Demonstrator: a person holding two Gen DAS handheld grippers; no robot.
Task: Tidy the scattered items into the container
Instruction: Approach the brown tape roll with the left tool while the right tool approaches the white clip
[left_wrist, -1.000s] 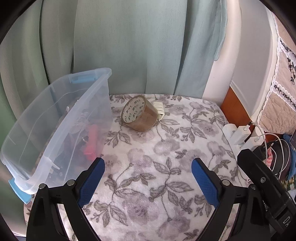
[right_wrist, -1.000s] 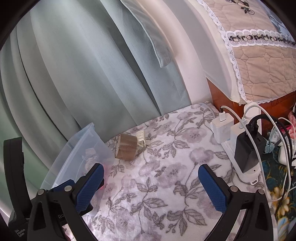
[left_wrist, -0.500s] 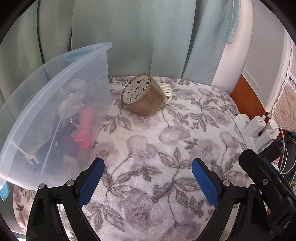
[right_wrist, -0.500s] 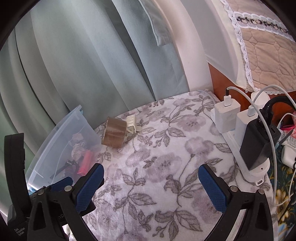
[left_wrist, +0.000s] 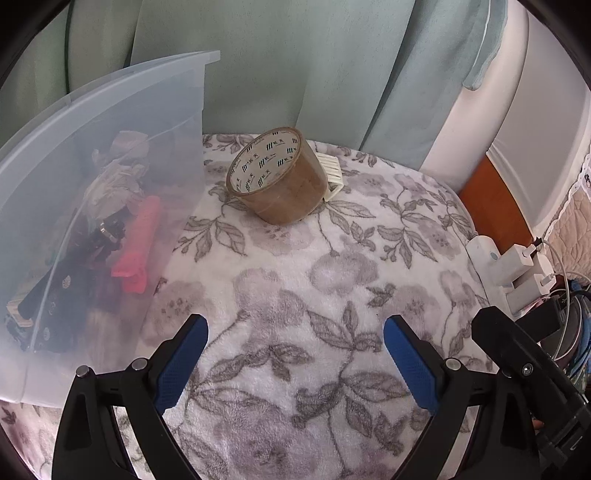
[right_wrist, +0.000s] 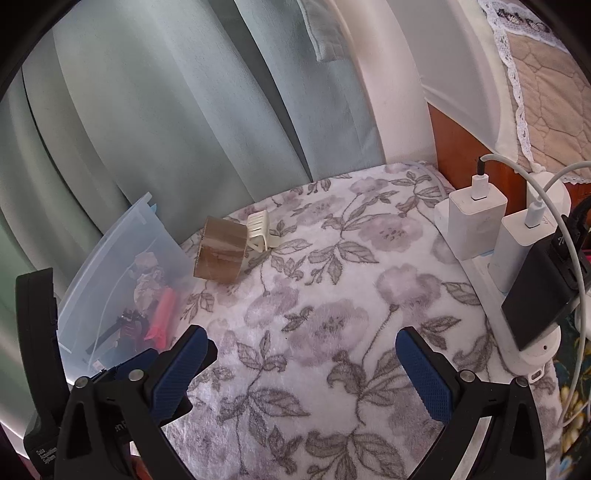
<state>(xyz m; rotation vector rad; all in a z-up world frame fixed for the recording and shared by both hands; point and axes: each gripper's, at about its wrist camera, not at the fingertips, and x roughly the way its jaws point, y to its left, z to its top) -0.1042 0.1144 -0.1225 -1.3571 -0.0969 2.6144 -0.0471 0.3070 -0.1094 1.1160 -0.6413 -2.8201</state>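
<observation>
Both the left tongs (left_wrist: 295, 332) and the right tongs (right_wrist: 301, 341) gape wide, empty, side by side.

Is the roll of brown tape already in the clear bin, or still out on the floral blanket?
Still out. The tape roll lies on the floral blanket beside the clear bin, a cream hair clip against it.

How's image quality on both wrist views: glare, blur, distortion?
Left wrist: sharp, even daylight, strong fisheye bowing of the clear bin rim, soft shadow under the tape roll. Right wrist: sharp too, the white chargers bright but not blown out, dark vignette at the corners, the tape roll small.
</observation>
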